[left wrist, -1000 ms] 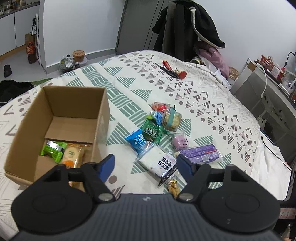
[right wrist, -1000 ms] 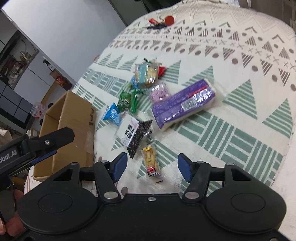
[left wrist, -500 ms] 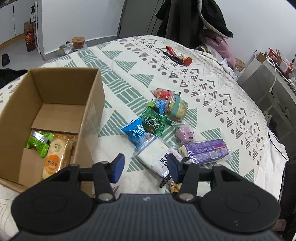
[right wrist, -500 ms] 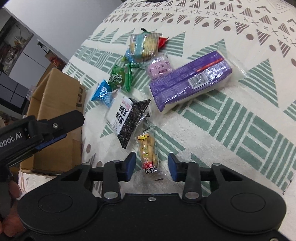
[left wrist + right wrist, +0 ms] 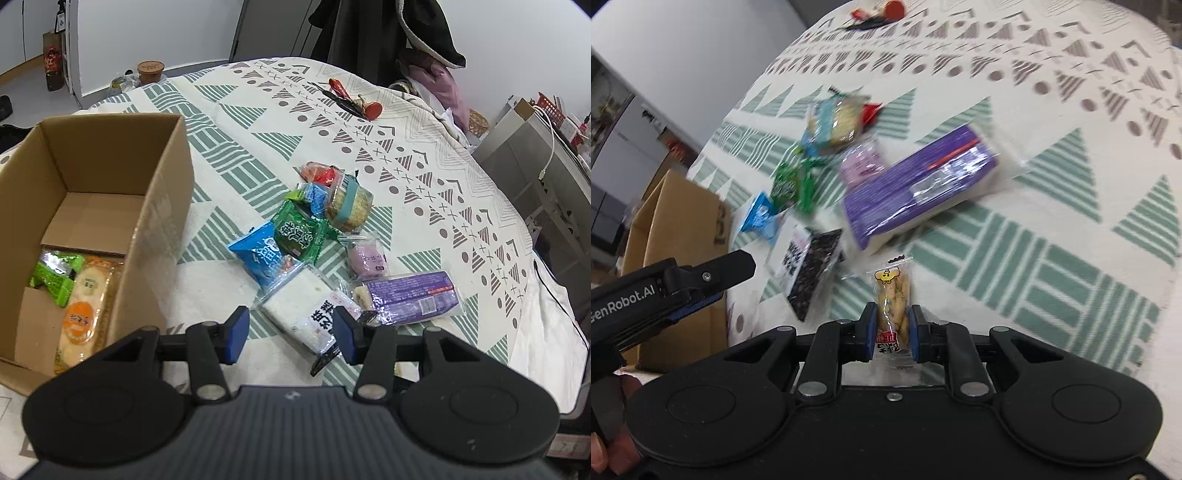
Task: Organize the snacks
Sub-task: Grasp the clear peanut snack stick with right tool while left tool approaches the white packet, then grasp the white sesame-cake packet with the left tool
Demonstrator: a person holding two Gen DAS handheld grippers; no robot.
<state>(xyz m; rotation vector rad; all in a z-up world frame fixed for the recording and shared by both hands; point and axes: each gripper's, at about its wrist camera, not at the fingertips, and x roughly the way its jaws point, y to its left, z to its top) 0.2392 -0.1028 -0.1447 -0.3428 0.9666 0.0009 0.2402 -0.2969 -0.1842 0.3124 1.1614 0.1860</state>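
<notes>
Right gripper (image 5: 893, 332) now clamped on one twist-snack packet (image 5: 894, 299) (left gripper (image 5: 290, 330) half-open, empty); two snacks boxed.

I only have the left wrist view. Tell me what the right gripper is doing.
Observer: The right gripper has its jaws shut on a small clear packet of twisted biscuit sticks.
Operator: Say whether that packet is clear of the other snacks.
Observer: Yes. It stands apart from the black-and-white packet and the purple pack, touching neither.
Operator: Now tell me where my left gripper sits in that view.
Observer: The left gripper comes in from the left edge, in front of the cardboard box, with a hand gripping it below.
</notes>
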